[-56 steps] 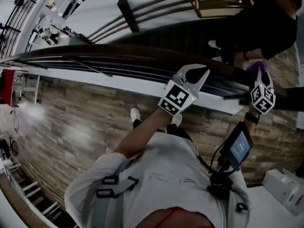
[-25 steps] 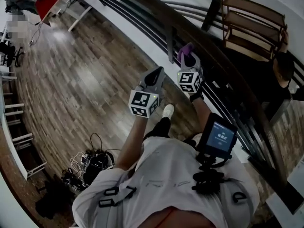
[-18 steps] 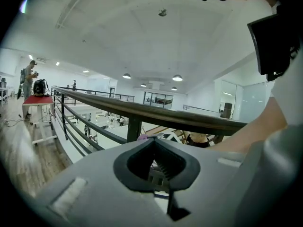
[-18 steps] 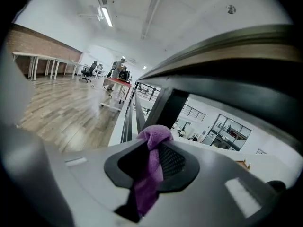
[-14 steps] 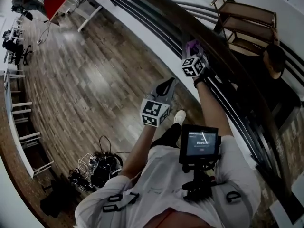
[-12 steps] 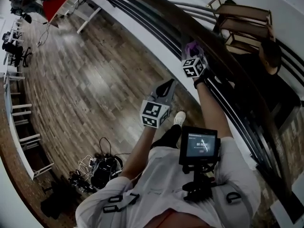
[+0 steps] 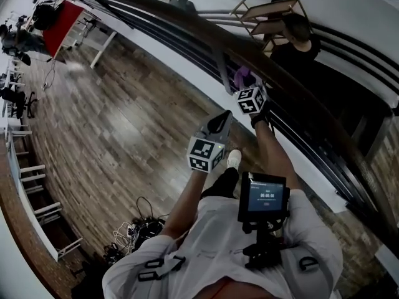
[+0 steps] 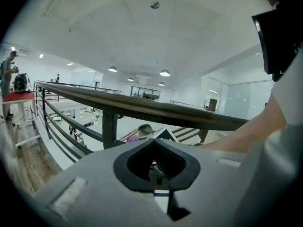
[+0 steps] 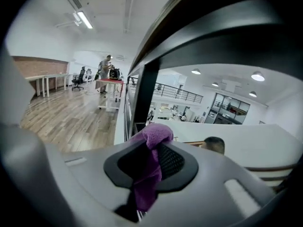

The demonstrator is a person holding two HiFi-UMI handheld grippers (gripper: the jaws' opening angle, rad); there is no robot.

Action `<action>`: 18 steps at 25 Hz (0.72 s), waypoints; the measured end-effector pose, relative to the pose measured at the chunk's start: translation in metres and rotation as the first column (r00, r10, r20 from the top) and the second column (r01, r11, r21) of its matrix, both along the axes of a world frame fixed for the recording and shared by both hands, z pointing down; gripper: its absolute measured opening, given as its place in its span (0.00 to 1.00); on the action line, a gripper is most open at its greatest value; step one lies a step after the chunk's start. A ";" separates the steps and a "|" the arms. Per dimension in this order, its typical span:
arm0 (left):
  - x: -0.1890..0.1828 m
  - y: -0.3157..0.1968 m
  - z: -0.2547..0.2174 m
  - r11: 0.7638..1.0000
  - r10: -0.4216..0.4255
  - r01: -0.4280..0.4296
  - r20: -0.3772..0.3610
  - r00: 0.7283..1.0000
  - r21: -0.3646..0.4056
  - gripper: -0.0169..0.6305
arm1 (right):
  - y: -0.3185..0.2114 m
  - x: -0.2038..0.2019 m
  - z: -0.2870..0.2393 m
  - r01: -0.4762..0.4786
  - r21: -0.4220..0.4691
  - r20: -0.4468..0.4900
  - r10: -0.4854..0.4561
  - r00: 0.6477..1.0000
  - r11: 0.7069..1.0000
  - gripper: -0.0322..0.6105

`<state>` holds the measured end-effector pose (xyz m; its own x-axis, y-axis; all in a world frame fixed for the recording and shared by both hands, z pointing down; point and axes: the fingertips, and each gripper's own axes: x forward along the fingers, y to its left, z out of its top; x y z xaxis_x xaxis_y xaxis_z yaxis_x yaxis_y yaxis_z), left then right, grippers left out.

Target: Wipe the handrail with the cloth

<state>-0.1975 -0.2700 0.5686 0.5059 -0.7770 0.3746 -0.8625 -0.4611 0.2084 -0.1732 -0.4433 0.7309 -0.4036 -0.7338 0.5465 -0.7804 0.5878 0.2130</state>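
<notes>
The right hand-held gripper (image 7: pixel 244 83) pinches the purple cloth (image 7: pixel 241 75) by the handrail (image 7: pixel 162 9), upper centre; mid-wipe, I reckon, a slide along it next.

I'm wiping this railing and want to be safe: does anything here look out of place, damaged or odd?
Nothing serious. The purple cloth sits bunched in the right gripper by the dark wooden handrail, which looks intact. The only untidy thing is a loose tangle of cables lying on the wood-plank floor.
</notes>
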 end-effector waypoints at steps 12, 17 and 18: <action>0.086 0.034 0.010 0.995 0.098 -0.098 0.009 0.995 -0.007 0.03 | 0.081 0.135 0.000 -0.182 -0.005 0.024 0.182 0.983 0.983 0.13; 0.143 0.056 0.024 0.981 0.191 -0.191 -0.002 0.982 -0.026 0.03 | 0.125 0.220 0.002 -0.318 -0.035 0.060 0.320 0.945 0.947 0.13; 0.159 0.061 0.026 0.975 0.218 -0.218 -0.004 0.976 -0.031 0.03 | 0.132 0.241 0.002 -0.350 -0.036 0.058 0.351 0.934 0.936 0.13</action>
